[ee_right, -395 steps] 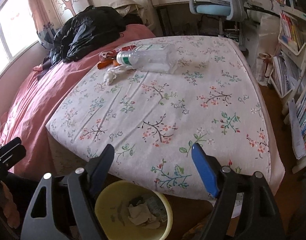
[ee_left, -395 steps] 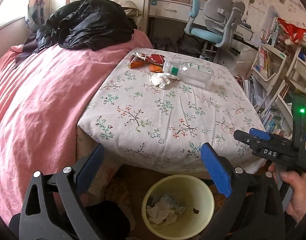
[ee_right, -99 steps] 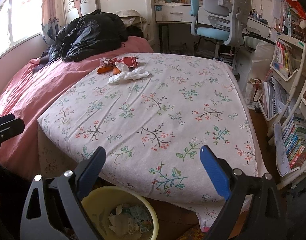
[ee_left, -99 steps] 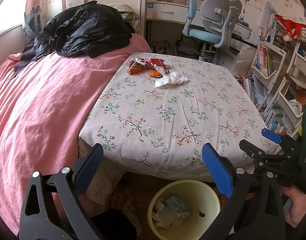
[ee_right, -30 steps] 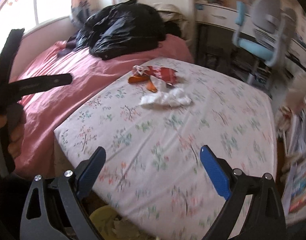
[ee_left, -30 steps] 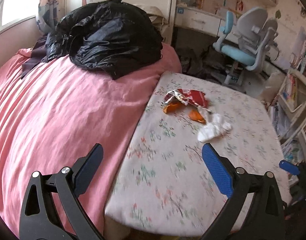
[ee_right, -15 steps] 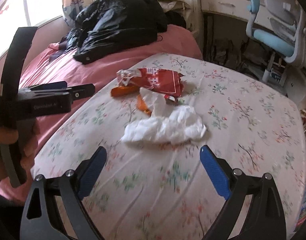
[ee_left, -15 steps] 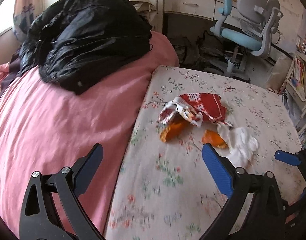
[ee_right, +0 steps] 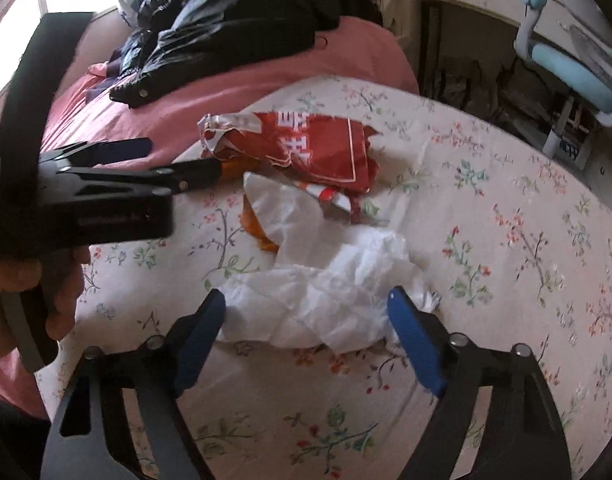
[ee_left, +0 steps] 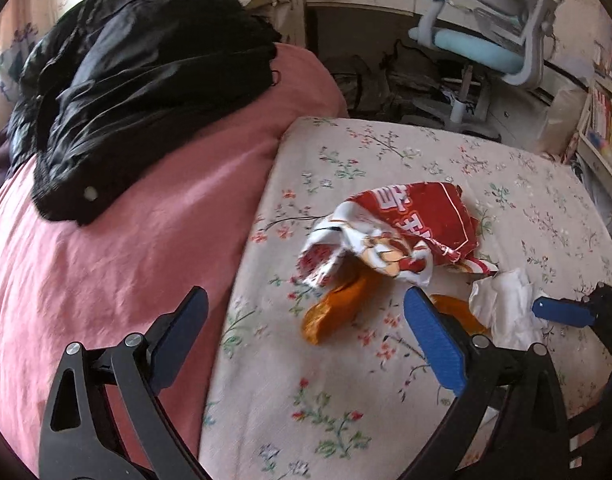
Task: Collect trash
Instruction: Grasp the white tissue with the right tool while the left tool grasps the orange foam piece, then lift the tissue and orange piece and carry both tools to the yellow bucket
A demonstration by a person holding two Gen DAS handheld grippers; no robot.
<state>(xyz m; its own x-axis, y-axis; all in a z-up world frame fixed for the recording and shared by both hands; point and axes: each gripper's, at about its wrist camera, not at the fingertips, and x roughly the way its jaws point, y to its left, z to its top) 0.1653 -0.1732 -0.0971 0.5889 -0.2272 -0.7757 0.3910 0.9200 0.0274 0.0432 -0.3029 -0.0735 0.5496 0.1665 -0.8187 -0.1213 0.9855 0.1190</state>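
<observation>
A crumpled red snack wrapper (ee_left: 402,228) lies on the floral sheet, with orange peel pieces (ee_left: 338,312) under its near edge and a crumpled white tissue (ee_left: 506,308) to its right. My left gripper (ee_left: 306,336) is open, its jaws spread just short of the orange peel. My right gripper (ee_right: 306,320) is open, its jaws on either side of the white tissue (ee_right: 326,296). The red wrapper (ee_right: 306,148) lies just beyond the tissue. The left gripper also shows in the right wrist view (ee_right: 145,164).
The floral-sheeted mattress (ee_left: 386,400) abuts a pink quilt (ee_left: 105,260) on the left. A black jacket (ee_left: 145,72) lies on the quilt. A blue desk chair (ee_left: 486,40) and desk stand beyond the bed. Bookshelves (ee_left: 602,132) stand at the right.
Both grippers have moved forward over the bed toward the trash. The right gripper's jaws now flank the tissue; the left gripper is close to the orange peel. The bin has left both views.
</observation>
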